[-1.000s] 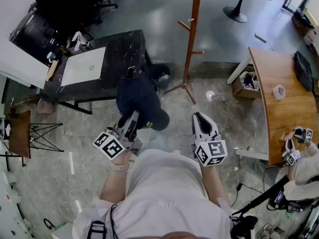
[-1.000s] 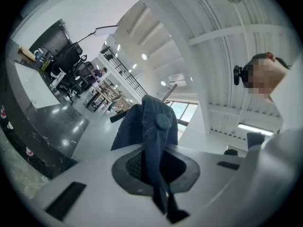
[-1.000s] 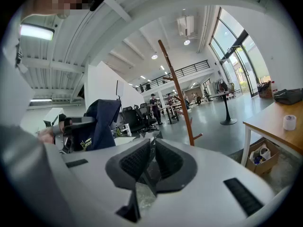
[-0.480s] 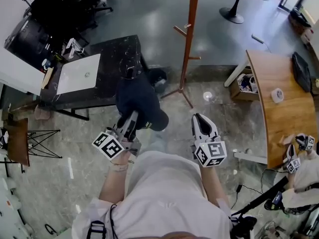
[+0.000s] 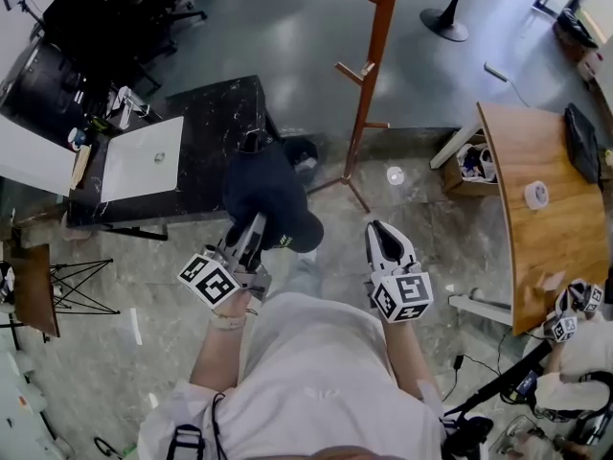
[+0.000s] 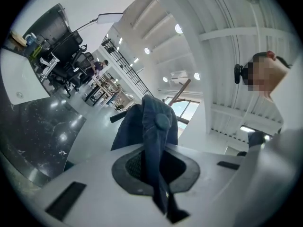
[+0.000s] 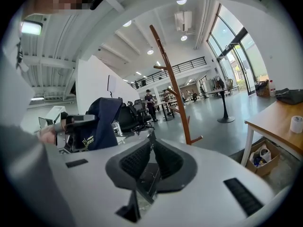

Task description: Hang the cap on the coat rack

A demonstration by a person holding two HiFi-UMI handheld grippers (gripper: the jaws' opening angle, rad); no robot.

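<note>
Underfoot, a grey floor (image 5: 287, 27) fills most of the head view, glossy at the top and marbled nearer the person. At the left stands a black table (image 5: 225, 113) with a white board (image 5: 139, 158) lying on it; the table's far end is lost under clutter. A curved wooden desk (image 5: 536, 228) sits at the right, its outer side cut off by the frame.

Between them rises the wooden coat rack (image 5: 369, 75), pegs bare, its top out of frame and part of its foot hidden behind the cap (image 5: 268, 195). The cap is dark blue and hangs in the air in front of the person, well short of the rack. Its yellow lettering is too small to read.

The left gripper (image 5: 252, 230) has the cap pinched: in the left gripper view the fabric runs straight down between the closed jaws and blocks most of what lies ahead. The right gripper (image 5: 380, 233) is held level beside it, jaws pressed together at the tips with nothing between them.

A roll of tape (image 5: 536, 195) lies on the desk. At the lower right edge, another person's marker cubes (image 5: 570, 314) show only partly.
</note>
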